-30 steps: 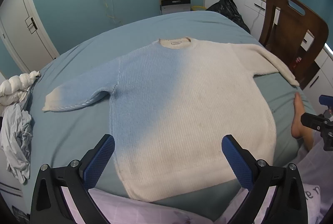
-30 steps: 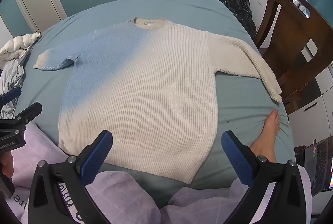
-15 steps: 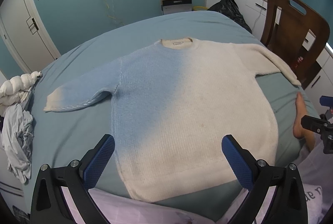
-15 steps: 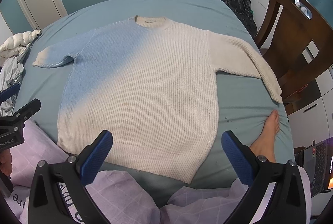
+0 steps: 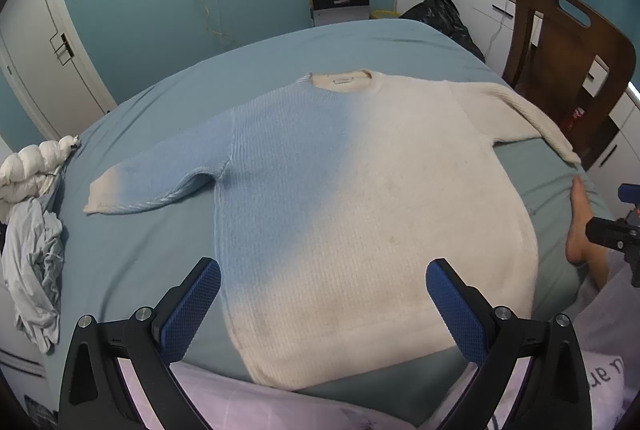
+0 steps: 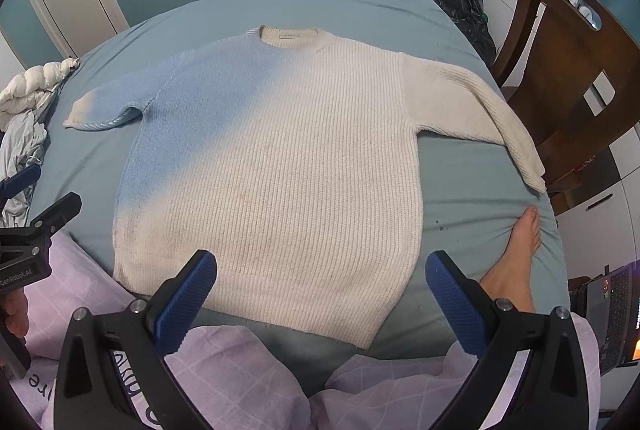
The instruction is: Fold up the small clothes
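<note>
Bed [image 5: 132, 262]: blue-grey sheet, bare strips along left edge, right edge and far end. Sweater [image 6: 280, 166], cream fading to pale blue: flat, mid-bed, collar toward far end, sleeves spread, right cuff at right edge, hem along near edge. Left tongs [image 5: 322, 304]: spread wide, empty, above hem, no contact. Right tongs [image 6: 320, 296]: same, wide apart, empty. Bare foot [image 6: 516, 258] on sheet at near right corner. Crumpled clothes [image 5: 34, 258] at left edge.

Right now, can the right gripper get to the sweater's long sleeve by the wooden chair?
Probably yes. The right gripper is open and holds nothing, and the sleeve lies flat on the bed with nothing on top. The person's bare foot rests nearby, but beside the path, not across it.
</note>
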`<action>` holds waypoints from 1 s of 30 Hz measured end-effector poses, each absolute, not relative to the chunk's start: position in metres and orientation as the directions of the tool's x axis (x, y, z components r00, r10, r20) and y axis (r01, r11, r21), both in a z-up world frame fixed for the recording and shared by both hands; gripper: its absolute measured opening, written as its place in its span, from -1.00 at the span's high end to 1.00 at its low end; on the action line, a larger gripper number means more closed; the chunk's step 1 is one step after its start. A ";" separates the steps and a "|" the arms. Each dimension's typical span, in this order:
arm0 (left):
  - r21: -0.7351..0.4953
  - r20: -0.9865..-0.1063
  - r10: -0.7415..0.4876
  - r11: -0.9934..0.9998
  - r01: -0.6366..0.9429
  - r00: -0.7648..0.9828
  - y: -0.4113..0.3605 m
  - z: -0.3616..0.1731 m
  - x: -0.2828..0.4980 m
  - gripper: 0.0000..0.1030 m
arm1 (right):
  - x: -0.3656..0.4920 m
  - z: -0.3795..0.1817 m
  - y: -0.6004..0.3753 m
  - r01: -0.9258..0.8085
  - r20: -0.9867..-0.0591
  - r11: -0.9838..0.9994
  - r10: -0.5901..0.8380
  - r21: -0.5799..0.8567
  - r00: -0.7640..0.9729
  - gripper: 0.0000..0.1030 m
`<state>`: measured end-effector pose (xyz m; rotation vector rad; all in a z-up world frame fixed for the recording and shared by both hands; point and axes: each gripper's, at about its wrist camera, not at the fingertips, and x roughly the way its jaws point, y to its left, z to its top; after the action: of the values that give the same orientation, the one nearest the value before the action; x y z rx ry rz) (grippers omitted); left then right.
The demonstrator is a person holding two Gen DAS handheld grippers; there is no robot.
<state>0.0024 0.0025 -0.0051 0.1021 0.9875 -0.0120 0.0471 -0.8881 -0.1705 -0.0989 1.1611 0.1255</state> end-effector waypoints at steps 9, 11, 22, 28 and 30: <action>0.035 -0.840 0.014 0.999 0.028 0.543 0.013 -0.011 0.008 -1.00 | 0.053 -0.167 -0.892 -0.150 -0.918 0.989 0.063 0.004 0.392 -0.99; 0.024 -0.846 0.012 1.000 0.015 0.533 0.018 -0.012 0.011 -1.00 | 0.055 -0.165 -0.892 -0.155 -0.912 0.988 0.057 -0.007 0.406 -0.99; 0.051 -0.894 0.050 0.999 -0.009 0.446 0.026 -0.030 0.024 -1.00 | 0.091 -0.173 -0.919 -0.134 -0.927 0.990 0.089 0.042 0.364 -0.99; 0.082 -0.899 0.083 0.996 -0.020 0.430 0.026 -0.043 0.035 -1.00 | 0.135 -0.184 -0.993 -0.004 -0.938 0.994 0.103 0.108 0.331 -0.99; 0.094 -0.898 0.096 0.995 -0.026 0.429 0.025 -0.048 0.039 -1.00 | 0.152 -0.197 -1.040 0.081 -0.941 0.990 0.083 0.116 0.327 -0.99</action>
<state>0.0392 0.0253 -0.0479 0.0688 1.1246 0.0765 0.1516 -1.0396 -0.1972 0.1509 1.2391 0.0017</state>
